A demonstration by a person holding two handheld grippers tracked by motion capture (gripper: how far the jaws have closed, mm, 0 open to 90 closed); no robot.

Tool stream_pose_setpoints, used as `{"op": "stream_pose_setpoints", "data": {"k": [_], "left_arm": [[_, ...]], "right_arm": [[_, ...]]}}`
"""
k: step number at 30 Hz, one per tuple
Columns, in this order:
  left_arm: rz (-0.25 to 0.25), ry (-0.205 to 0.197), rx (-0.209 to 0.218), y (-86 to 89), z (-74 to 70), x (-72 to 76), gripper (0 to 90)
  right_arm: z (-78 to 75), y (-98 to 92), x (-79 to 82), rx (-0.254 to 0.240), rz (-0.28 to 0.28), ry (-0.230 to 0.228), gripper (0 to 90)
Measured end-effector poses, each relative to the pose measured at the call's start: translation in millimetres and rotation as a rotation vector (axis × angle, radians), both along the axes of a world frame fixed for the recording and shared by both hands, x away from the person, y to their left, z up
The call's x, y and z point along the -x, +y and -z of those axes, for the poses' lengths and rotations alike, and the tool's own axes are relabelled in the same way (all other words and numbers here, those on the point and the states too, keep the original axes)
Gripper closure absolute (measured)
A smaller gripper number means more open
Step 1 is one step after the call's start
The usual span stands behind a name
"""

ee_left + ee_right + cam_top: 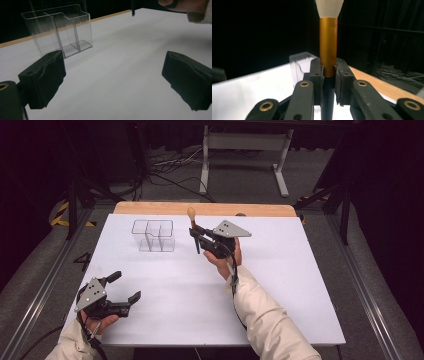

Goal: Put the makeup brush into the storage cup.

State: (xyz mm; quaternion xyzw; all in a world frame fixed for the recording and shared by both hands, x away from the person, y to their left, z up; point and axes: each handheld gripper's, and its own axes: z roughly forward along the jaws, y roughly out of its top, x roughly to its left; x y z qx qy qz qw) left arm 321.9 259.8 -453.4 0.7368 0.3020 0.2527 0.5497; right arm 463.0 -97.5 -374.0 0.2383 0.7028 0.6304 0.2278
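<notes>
On the table: a white sheet (pixel 300 285) covers the top.
Right gripper (pixel 199 236): up over the sheet, pinching a brush (pixel 328 50) tight.
Brush: stands up straight, gold part in the jaws, soft white tip on top.
Box (pixel 153 236): clear, on the sheet, just left of the brush.
Left gripper (pixel 125 287): low and near, jaws spread wide, holding nothing.

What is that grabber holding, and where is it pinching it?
The right hand-held gripper holds a makeup brush upright, its jaws pinching where the gold ferrule meets the black handle. The left hand-held gripper is open and holds nothing.
</notes>
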Motion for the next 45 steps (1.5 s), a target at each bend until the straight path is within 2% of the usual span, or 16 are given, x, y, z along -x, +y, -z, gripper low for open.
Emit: {"op": "stream_pose_setpoints", "data": {"k": [1, 4, 10, 15, 20, 26, 29, 32, 37, 45], "left_arm": [[0.001, -0.001, 0.002, -0.5, 0.7, 0.0, 5.7], [0.001, 0.004, 0.002, -0.5, 1.6, 0.3, 5.9], [0.01, 0.006, 0.003, -0.3, 1.9, 1.1, 6.0], [0.011, 0.006, 0.008, 1.2, 2.5, 2.6, 6.1], [0.012, 0.012, 0.01, 3.1, 3.1, 5.2, 6.3], [0.017, 0.02, 0.009, 4.8, 3.5, 6.0, 6.4], [0.023, 0.019, 0.009, 4.7, 3.7, 5.7, 6.4], [0.022, 0.018, 0.011, 4.5, 3.7, 5.9, 6.4], [0.024, 0.018, 0.013, 4.6, 3.6, 6.3, 6.4], [0.032, 0.018, 0.015, 4.8, 3.5, 6.6, 6.4]], "right_arm": [[0.0, 0.0, 0.0, 0.0, 0.0, 0.0, 78.8], [-7.7, 14.1, -13.9, -0.034, -0.021, -0.011, 78.8], [-12.7, 34.4, -29.8, -0.084, -0.043, 0.0, 78.8], [-13.9, 52.5, -38.9, -0.119, -0.083, -0.002, 78.8], [-11.2, 66.9, -46.6, -0.133, -0.093, -0.001, 78.8], [-4.7, 78.2, -60.1, -0.12, -0.074, 0.002, 78.7], [-3.9, 80.2, -68.1, -0.136, -0.049, 0.011, 78.8], [-2.7, 81.8, -72.6, -0.132, -0.036, 0.013, 78.8], [3.1, 87.1, -82.7, -0.093, 0.001, 0.015, 78.7], [13.8, 87.2, -87.3, -0.067, 0.043, 0.036, 78.7]]}}
